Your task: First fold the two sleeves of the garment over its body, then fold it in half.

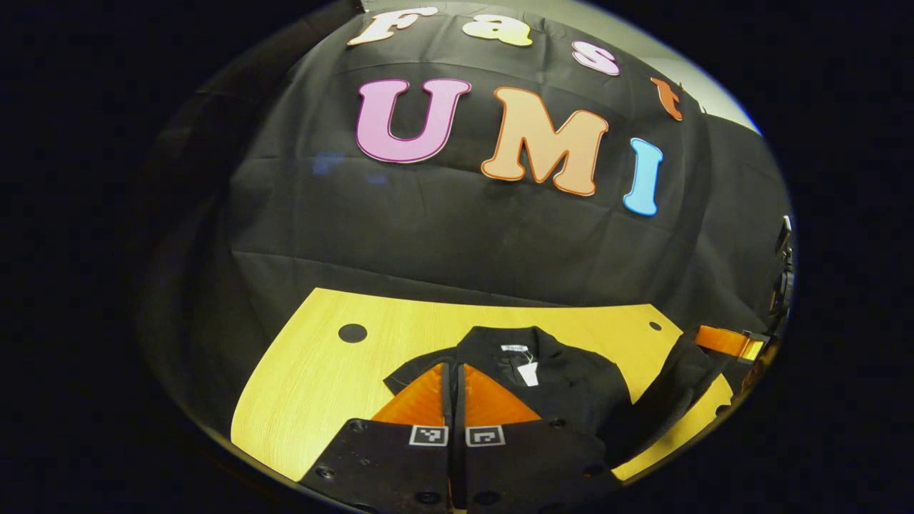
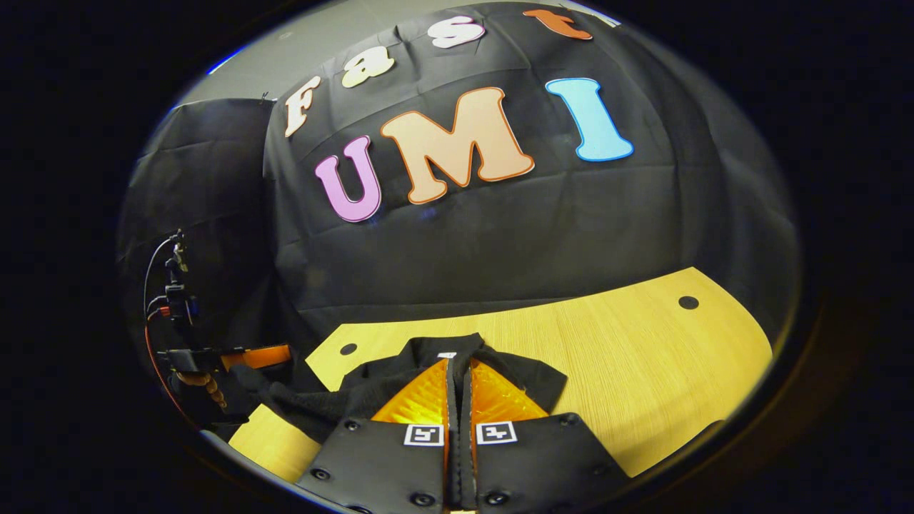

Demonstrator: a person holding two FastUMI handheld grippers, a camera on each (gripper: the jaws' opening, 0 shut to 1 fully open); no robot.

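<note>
**Mia:** What is sitting in front of the big black wall (image 1: pixel 443 228)?

**Ben:** The yellow table (image 1: pixel 314 378) is lying there. The black garment (image 1: pixel 571 378) is lying on it, near the front edge, with its collar (image 1: pixel 500 335) pointing at the wall.

**Mia:** What are the claws doing?

**Ben:** The left gripper (image 1: pixel 457 371) is pressing its two orange fingers together. I think it is pinching the left sleeve (image 2: pixel 285 396), because the cloth is rising off the table up to it. The right gripper (image 2: pixel 460 364) is pressing its fingers together too. The right sleeve (image 1: pixel 671 385) is going up to it the same way.

**Mia:** So both sleeves are getting lifted. What could be going wrong?

**Ben:** The biggest worry is the whole garment sliding. The table is looking smooth. If a claw is pulling too hard, the body is going along with the sleeve, and then nothing is folding.

**Mia:** And after that?

**Ben:** A sleeve could be slipping out. Each claw is holding just a thin bit of cloth, so a quick tug is enough to lose it. Then the sleeve is dropping in a heap.

**Mia:** Could the claws be bumping?

**Ben:** Yes, if both are coming to the middle at once. One going first is safer.

**Mia:** Anything small?

**Ben:** The white tag (image 1: pixel 528 373) is poking out at the collar. A sleeve landing crooked there is making a lump, and the fold in half is ending up uneven.
</note>
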